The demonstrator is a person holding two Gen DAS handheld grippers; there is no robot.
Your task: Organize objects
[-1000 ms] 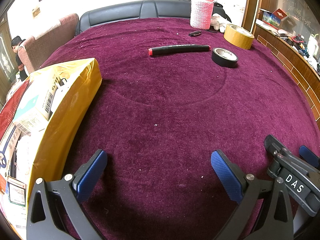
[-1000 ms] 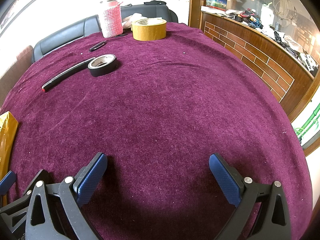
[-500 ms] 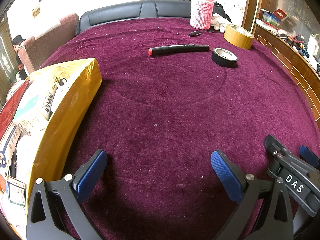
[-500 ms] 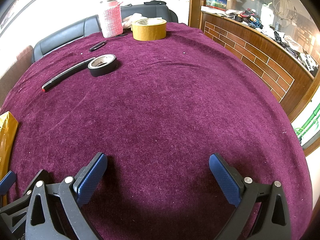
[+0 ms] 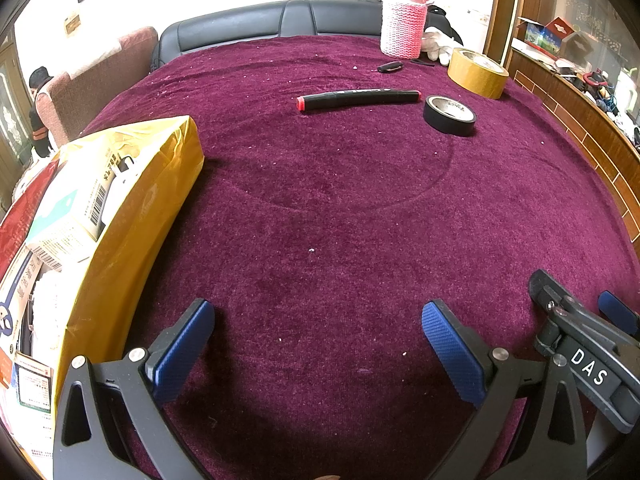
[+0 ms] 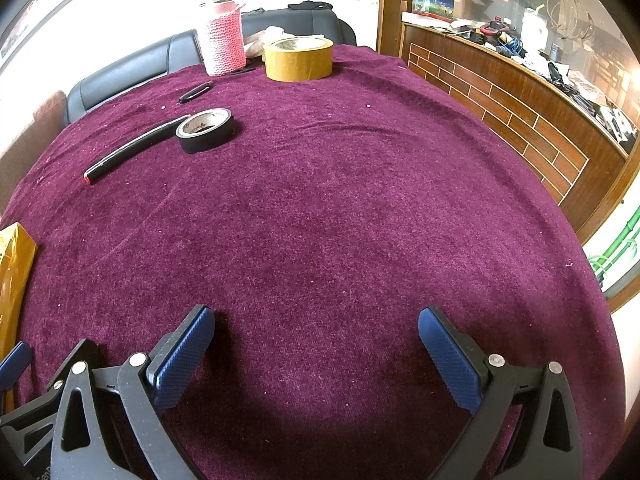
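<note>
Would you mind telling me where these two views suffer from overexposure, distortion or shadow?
Left wrist view: the wall behind the pink-sleeved flask is blown out white, and the fisheye bulges the purple cloth. Right wrist view: the same wash-out sits at top left, the wooden counter bends into a curve, and a dark shadow lies between the open right gripper fingers.

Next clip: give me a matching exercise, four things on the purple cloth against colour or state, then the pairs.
Things:
1. marker
2. small tape roll
3. wide tape roll
4. flask

Descriptions:
a. tan, lying flat
b. upright in pink knitted sleeve
c. black, red-tipped, lying down
d. black, lying flat

Pairs: 1-c, 2-d, 3-a, 4-b
</note>
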